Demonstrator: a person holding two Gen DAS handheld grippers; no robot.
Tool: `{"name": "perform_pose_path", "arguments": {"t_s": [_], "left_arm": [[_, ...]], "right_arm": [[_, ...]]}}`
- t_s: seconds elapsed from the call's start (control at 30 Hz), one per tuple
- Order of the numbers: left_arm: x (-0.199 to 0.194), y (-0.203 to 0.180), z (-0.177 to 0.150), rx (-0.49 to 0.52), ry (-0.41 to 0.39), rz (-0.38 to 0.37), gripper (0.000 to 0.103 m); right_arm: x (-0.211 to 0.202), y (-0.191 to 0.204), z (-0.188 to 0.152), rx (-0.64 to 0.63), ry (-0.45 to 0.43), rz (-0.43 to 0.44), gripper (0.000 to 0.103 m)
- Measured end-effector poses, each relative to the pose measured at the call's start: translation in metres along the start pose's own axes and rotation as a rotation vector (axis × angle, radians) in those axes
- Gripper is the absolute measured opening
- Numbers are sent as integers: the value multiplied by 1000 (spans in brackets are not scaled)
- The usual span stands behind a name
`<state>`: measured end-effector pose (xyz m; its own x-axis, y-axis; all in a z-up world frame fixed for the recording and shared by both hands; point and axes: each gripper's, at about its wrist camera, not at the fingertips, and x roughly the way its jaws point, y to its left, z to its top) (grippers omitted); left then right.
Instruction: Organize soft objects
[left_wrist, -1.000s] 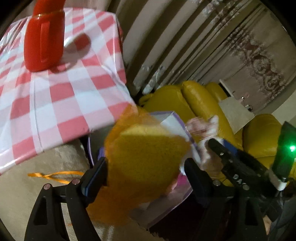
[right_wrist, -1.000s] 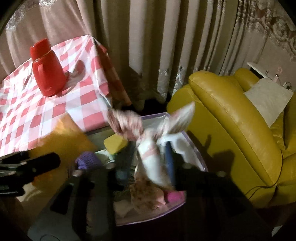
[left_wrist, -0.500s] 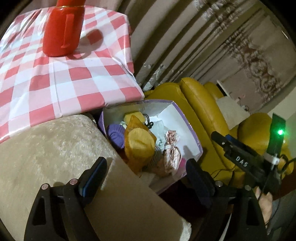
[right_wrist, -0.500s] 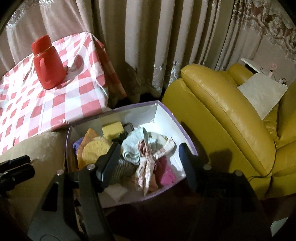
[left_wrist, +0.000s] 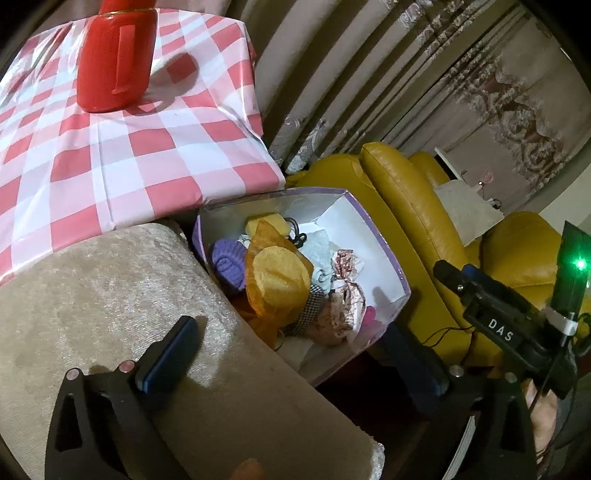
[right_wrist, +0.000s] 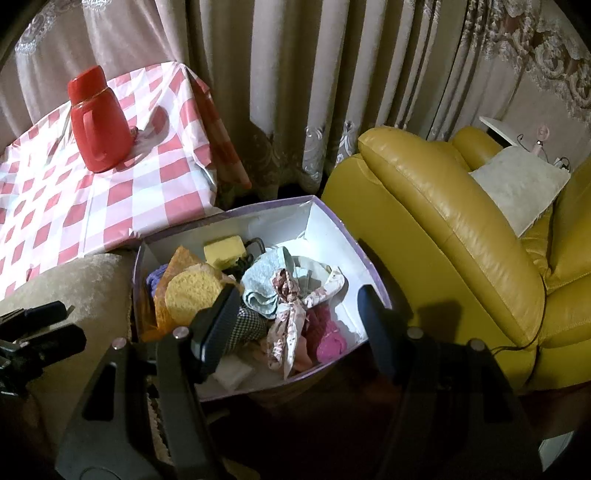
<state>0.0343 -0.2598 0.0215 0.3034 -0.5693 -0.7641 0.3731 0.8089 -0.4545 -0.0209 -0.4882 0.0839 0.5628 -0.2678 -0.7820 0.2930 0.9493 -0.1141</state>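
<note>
Your left gripper (left_wrist: 295, 354) no longer holds orange fabric (left_wrist: 279, 282); fabric now lies in box (left_wrist: 384, 251), jaws opening, empty. Your right gripper (right_wrist: 295, 325) released floral cloth (right_wrist: 291, 314), also in box.

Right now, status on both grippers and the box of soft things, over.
Left gripper empty, jaws opening. Right gripper open, empty, above the box. Orange cloth and floral cloth lie inside the box. Nothing in the way.

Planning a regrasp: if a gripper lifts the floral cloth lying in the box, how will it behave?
The floral cloth lies crumpled with loose tails, so it probably hangs limp. It looks thin, likely light. It overlaps the pale blue towel, so it may drag that along.
</note>
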Motion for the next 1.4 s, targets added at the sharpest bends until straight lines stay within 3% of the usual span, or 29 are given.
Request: {"name": "perform_pose_path", "arguments": {"t_s": [1.4], "left_arm": [[1, 1, 3, -8, -5, -13, 103]], "right_arm": [[2, -1, 0, 6, 7, 5, 72]]}}
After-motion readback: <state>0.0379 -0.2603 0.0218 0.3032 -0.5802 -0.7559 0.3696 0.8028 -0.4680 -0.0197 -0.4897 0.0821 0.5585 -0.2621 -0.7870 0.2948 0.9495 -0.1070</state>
